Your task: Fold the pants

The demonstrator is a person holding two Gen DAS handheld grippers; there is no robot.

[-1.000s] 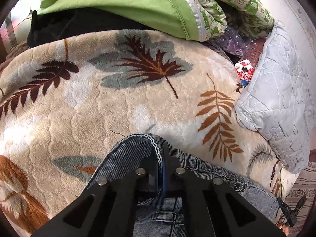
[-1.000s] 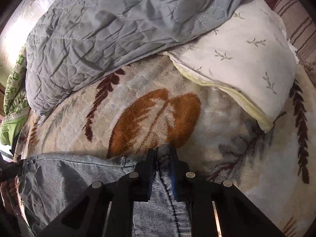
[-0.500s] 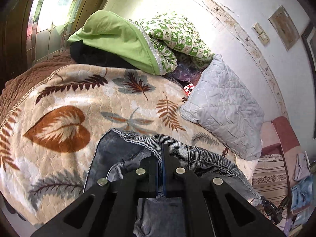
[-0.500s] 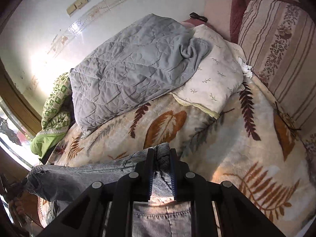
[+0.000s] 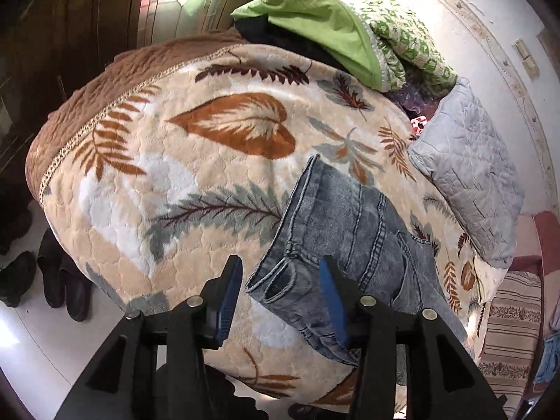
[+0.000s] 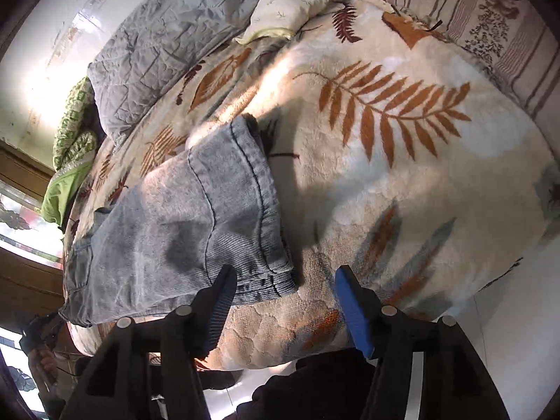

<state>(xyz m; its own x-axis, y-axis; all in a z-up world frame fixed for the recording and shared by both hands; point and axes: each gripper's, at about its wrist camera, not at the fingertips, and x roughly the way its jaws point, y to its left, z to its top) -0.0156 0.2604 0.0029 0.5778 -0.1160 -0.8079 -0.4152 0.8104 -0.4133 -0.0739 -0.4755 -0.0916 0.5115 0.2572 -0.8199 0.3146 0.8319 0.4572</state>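
While the jeans lie folded on the leaf-patterned blanket, both tools hang above them with nothing in their grasp. From the left camera, the left gripper has its blue-padded fingers spread wide, and the waistband end of the jeans with a belt loop and a back pocket shows between and just past them. From the right camera, the right gripper is spread just as wide; its left finger sits over the hem corner of the jeans, while the other finger hangs over bare blanket. The denim lies near the front edge of the bed, legs doubled so the hemmed cuff faces the right side.

Behind the jeans, a grey quilted pillow leans near the wall, and a green cloth is heaped with a green-and-white patterned one at the far corner. A pale pillow with small sprigs lies beside the grey one. Dark shoes stand on the white floor to the left of the bed.
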